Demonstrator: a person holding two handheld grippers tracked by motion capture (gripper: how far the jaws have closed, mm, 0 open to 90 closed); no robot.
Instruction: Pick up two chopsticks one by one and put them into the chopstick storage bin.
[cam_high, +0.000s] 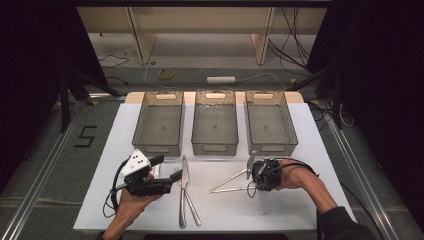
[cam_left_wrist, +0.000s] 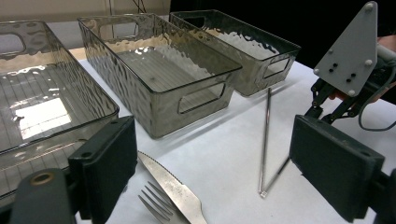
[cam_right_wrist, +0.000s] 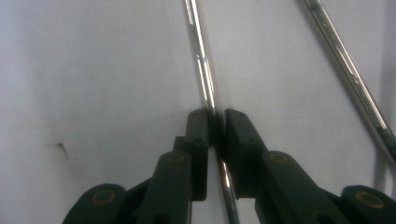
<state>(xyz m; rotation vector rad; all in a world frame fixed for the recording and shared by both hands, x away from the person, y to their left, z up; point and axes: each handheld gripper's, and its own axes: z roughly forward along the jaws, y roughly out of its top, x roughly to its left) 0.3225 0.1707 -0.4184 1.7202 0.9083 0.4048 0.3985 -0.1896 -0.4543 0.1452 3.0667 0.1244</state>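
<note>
Lying clamped between right gripper (cam_right_wrist: 217, 133) fingers (cam_right_wrist: 198, 140): one chopstick (cam_right_wrist: 201, 70).

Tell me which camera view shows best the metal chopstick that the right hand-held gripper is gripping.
The right gripper view: the chopstick runs close up between the pads of the right hand-held gripper, which press on it. The high view shows it small, lying on the white table. In the left gripper view two thin rods appear; which one is gripped is unclear.

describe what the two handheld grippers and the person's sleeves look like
Both grippers, left gripper and right gripper, are black with flat rectangular jaw pads and brass-coloured pivot pins. Each carries a pale grey three-cornered plate with dark dots and trails a black cable. The right arm wears a dark sleeve.
</note>
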